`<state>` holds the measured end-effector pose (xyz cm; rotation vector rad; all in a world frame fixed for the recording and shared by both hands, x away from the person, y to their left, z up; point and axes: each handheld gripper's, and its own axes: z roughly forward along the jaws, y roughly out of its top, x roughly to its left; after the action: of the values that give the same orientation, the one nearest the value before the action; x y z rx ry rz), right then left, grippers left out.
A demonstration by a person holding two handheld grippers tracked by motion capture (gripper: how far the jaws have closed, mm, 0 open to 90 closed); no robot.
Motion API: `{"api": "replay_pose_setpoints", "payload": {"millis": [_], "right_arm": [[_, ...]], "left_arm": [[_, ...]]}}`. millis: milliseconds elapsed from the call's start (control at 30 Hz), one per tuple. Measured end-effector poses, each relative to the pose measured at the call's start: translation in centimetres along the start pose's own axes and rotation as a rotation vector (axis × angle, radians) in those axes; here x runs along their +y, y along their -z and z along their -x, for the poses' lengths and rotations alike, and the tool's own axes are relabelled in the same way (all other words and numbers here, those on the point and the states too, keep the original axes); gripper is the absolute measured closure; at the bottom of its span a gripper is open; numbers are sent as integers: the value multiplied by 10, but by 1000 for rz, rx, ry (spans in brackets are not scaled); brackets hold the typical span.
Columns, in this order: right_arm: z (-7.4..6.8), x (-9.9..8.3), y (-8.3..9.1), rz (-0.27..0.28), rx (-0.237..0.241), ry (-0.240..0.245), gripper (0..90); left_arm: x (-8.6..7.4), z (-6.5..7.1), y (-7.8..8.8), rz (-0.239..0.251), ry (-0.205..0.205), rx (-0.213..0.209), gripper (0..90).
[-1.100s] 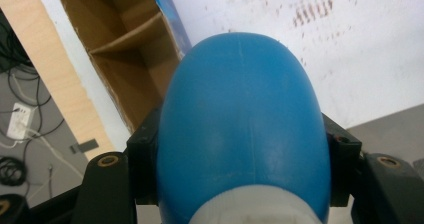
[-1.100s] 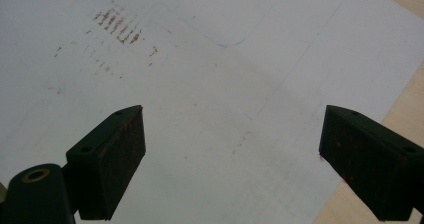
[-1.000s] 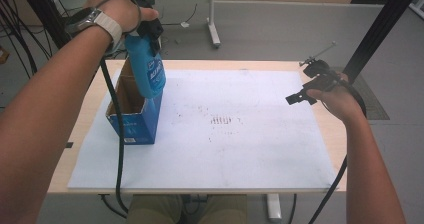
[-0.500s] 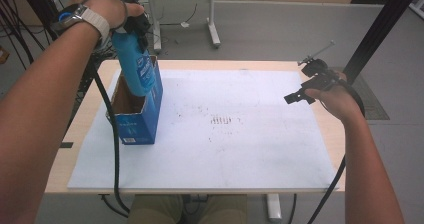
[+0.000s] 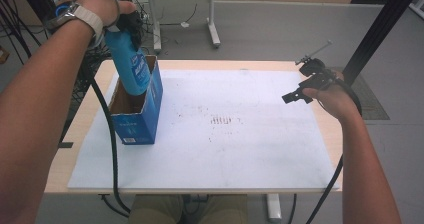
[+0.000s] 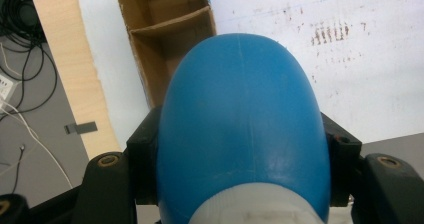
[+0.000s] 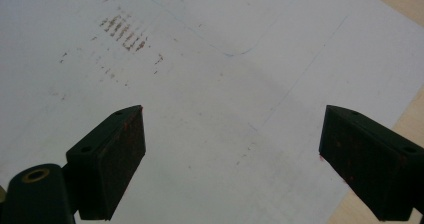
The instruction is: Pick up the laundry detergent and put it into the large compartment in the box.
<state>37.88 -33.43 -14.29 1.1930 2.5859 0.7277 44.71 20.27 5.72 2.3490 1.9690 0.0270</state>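
A blue bottle [image 5: 129, 64] hangs tilted with its base at the open top of a blue cardboard box [image 5: 137, 119]. The box stands at the left of the white board [image 5: 240, 149]. My left gripper [image 5: 121, 24] is shut on the bottle near its neck. In the left gripper view the black fingers [image 6: 145, 154] press both sides of the bottle [image 6: 240, 119], and the box's brown inside [image 6: 170, 29] lies beyond it. My right gripper [image 5: 300, 81] hovers open over the board's right edge. Nothing sits between its pads [image 7: 115, 159].
The white board [image 7: 200, 59] covers most of a wooden table [image 5: 85, 119] and bears brown smudges [image 5: 225, 120] near its middle. Cables [image 5: 107, 149] hang off the table's left side. A black post [image 5: 375, 34] rises at the back right, and another desk's legs [image 5: 212, 19] stand behind.
My left hand has carried the bottle to the left, so its base now sits over the box's opening. The right gripper has stayed where it was.
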Motion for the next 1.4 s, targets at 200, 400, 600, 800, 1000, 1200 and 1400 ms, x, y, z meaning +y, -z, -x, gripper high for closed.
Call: {"api": "replay_pose_setpoints", "payload": {"millis": [200, 400, 600, 800, 1000, 1200, 1400], "right_arm": [[0, 1, -1, 2, 1, 3, 111], [0, 1, -3, 1, 5, 3, 111], [1, 0, -4, 1, 5, 2, 111], [2, 1, -4, -5, 3, 3, 111], [1, 3, -6, -4, 9, 9, 111], [2, 3, -8, -9, 11, 7, 111], [3, 2, -10, -11, 13, 2, 111]], "left_arm": [[-2, -1, 1, 7, 0, 12, 376], [-3, -5, 1, 13, 10, 8, 376], [-4, -9, 2, 15, 25, 8, 376], [-3, -12, -1, 11, 35, 10, 375], [-2, -17, -6, 9, 48, 9, 375], [0, -20, -11, 5, 61, 8, 375], [3, -20, -17, 4, 62, 23, 375]]}}
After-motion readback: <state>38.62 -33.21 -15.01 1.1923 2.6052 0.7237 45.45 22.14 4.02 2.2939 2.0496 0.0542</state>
